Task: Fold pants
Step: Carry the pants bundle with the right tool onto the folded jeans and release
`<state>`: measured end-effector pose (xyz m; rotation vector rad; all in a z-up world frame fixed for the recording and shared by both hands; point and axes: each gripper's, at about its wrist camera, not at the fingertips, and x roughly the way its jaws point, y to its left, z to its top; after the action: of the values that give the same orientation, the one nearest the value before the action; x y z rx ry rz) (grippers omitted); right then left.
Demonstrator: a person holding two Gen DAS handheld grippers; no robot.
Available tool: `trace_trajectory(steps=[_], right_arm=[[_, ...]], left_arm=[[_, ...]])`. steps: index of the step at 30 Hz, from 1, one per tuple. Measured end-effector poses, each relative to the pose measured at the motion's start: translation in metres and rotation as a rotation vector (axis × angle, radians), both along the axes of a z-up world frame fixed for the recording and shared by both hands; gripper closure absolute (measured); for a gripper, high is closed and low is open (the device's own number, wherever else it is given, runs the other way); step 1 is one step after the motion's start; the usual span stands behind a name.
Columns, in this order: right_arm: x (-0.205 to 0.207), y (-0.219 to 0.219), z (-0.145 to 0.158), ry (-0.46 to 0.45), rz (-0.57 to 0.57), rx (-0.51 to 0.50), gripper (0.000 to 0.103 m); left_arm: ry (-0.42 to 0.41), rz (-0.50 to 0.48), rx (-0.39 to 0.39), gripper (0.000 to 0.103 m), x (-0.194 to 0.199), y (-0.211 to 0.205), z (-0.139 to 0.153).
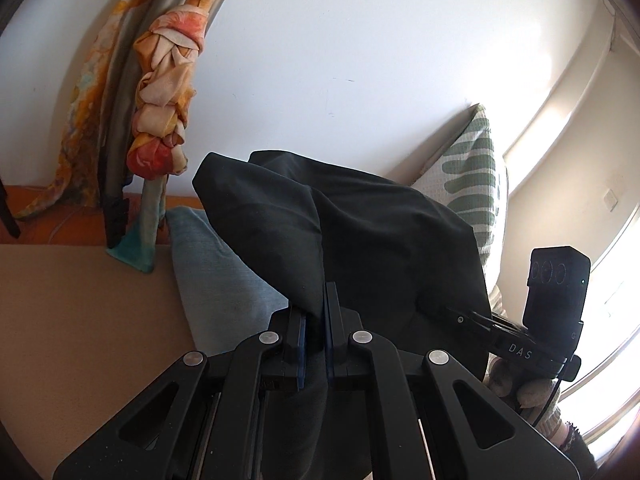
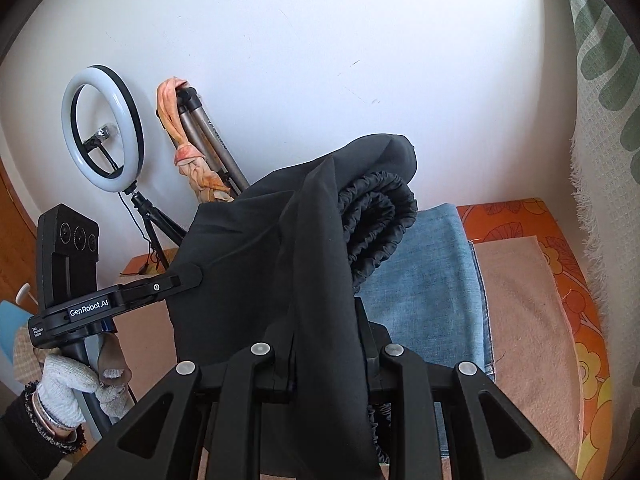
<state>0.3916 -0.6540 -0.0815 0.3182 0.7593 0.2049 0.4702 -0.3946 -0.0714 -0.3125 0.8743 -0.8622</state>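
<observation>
The black pants [image 1: 360,240] are lifted clear of the bed, held between both grippers in front of a white wall [image 1: 360,40]. The fabric is thin, matte and smooth, hanging in soft folds. Its gathered elastic waistband [image 2: 376,216] is ruched and curled into a loop near the top of the bunch.

The left gripper [image 1: 316,320] is clenched on a pinched fold of the pants; the cloth runs down between its blue-edged fingers [image 1: 331,320] and drapes over the black linkage. The right gripper [image 2: 326,340] likewise grips the pants, with the fabric falling thickly between its fingers and hiding most of them.

Beneath the garment lies folded blue denim [image 2: 432,272], coarse and faded, resting on a tan felt-like cloth [image 2: 528,320]. Under that is an orange sheet with a floral print [image 2: 560,248].

A green-and-white waffle-textured cloth [image 2: 600,120] with a frayed fringe hangs at the right. Against the wall stand a ring light [image 2: 103,128] on a black stand and a metal tripod [image 2: 216,140] wrapped with a knotted orange-pink scarf [image 1: 164,104].

A white knitted glove [image 2: 68,388] covers the hand holding the left gripper's handle.
</observation>
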Motion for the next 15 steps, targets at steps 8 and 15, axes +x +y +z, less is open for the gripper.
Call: trace_trajectory(steps=[8,15], right_arm=[[0.021,-0.015,-0.020,0.070,0.005,-0.035,0.083],[0.028,-0.032,-0.034,0.135,-0.076,-0.078,0.074]], left_arm=[[0.030,0.022,0.025,0.098,0.012,-0.007,-0.022],[0.047,0.072,0.103,0.094,0.018,0.002,-0.027]])
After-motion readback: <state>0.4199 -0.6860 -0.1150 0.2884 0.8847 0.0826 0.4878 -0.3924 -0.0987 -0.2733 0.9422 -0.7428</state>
